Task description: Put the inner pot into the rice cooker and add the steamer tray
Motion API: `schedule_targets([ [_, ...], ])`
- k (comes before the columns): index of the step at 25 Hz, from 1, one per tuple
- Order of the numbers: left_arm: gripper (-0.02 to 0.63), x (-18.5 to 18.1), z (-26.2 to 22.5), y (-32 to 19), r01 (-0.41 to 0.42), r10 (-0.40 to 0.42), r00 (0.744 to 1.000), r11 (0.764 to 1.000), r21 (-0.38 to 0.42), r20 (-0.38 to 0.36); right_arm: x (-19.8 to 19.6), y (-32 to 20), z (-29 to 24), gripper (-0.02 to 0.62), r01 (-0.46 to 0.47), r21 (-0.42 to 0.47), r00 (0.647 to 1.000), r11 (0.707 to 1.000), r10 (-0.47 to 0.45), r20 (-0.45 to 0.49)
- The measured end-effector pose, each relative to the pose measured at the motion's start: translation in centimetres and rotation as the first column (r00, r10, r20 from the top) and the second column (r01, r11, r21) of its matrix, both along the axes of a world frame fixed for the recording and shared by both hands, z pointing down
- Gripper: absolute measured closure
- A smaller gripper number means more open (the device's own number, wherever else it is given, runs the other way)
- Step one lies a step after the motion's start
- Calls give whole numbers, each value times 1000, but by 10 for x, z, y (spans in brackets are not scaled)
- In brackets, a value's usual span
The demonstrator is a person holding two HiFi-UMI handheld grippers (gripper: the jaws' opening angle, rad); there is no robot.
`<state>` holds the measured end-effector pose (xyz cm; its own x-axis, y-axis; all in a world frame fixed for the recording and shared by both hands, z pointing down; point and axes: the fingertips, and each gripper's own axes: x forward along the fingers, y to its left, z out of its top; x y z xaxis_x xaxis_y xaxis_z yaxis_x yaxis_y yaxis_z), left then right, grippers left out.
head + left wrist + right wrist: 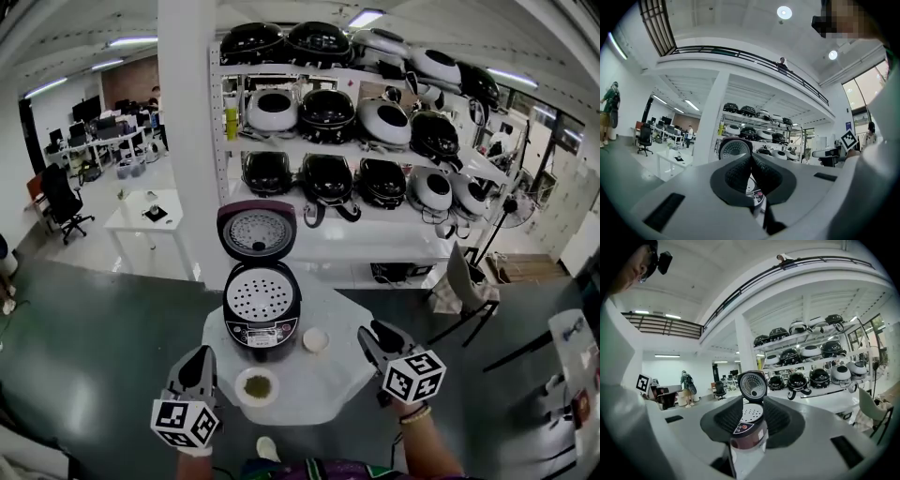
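Note:
The dark rice cooker [262, 317] stands on the round white table [323, 386] with its lid [257, 231] raised. A white perforated steamer tray [260, 295] lies in its mouth; the inner pot under it is hidden. My left gripper [198, 361] hovers off the table's near left edge, jaws shut and empty. My right gripper [373, 336] is at the near right, open with nothing between its fingers. In the right gripper view the cooker [749, 430] and tray [752, 412] show beyond the parted gripper [751, 417]. The left gripper [751, 165] hides most of the cooker [757, 195].
A small bowl with green contents [257, 385] and a small white round dish [315, 339] sit on the table in front of the cooker. Behind stand a white pillar [187, 141], shelves of rice cookers [356, 122], a small white table [146, 214] and a chair [466, 281].

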<state>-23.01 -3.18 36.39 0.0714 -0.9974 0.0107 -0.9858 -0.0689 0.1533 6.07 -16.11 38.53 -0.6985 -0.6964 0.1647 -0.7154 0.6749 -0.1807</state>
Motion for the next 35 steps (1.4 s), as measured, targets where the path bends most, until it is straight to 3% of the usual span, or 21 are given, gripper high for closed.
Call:
schedule_targets([
  [6,584,79,-8,52,-4,4,1000,1000,27,12,60,57,-17,474,15,87,1000,996,-17,24],
  [12,584,131,-20,103,10,-13,998,999,45,54,105,107,-30,483,24,129,996,991,-35,84],
  [22,584,175,-26,157,37,-43,996,996,81,73,141,180,-49,545,65,232,993,971,-85,79],
  [28,584,187,-37,170,39,-48,995,994,105,90,155,192,-44,589,51,217,993,975,-73,94],
  [35,584,193,-27,181,48,-57,994,994,96,93,153,193,-40,592,48,220,996,974,-62,60],
])
